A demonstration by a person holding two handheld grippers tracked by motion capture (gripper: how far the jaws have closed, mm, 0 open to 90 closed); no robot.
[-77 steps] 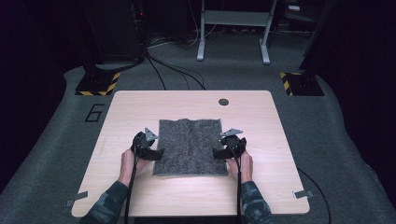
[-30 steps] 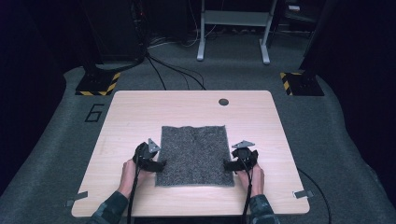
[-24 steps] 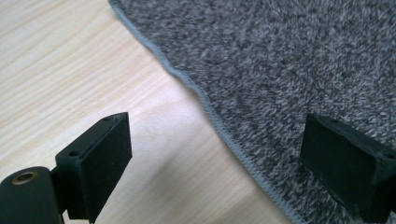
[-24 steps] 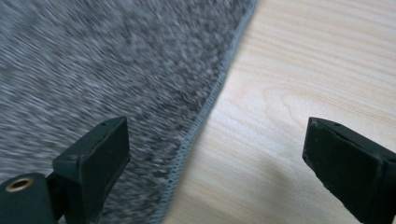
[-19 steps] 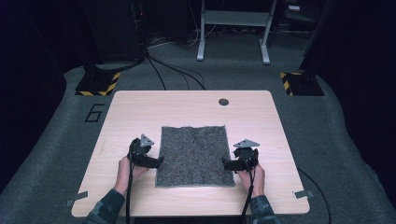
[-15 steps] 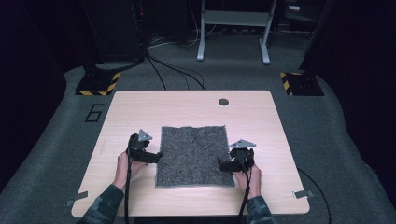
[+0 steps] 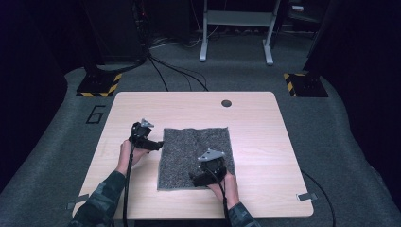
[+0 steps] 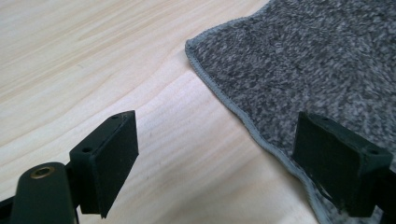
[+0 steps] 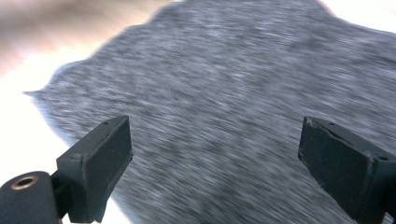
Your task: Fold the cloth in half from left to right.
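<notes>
A grey terry towel (image 7: pixel 196 146) lies spread flat on the light wooden table (image 7: pixel 265 137). My left gripper (image 7: pixel 158 144) hovers at the towel's left edge near its far corner. It is open; its jaws have just been closing a little with nothing between them. In the left gripper view the left gripper (image 8: pixel 229 163) straddles the hemmed edge of the towel (image 8: pixel 317 60), one jaw over bare table (image 8: pixel 93 56). My right gripper (image 7: pixel 194 178) is open above the towel's near part. The right gripper (image 9: pixel 219 168) looks onto blurred towel (image 9: pixel 224 93) pile.
A round dark grommet hole (image 7: pixel 226 103) sits near the table's far edge. On the floor behind stand two bases with yellow-black stripes (image 7: pixel 100 87) (image 7: pixel 302 84), loose cables (image 7: pixel 175 71) and a metal frame (image 7: pixel 236 28).
The left gripper has moved away from me along the towel's left edge. The right gripper has swung left from the towel's right edge to over its near part. The towel lies as before.
</notes>
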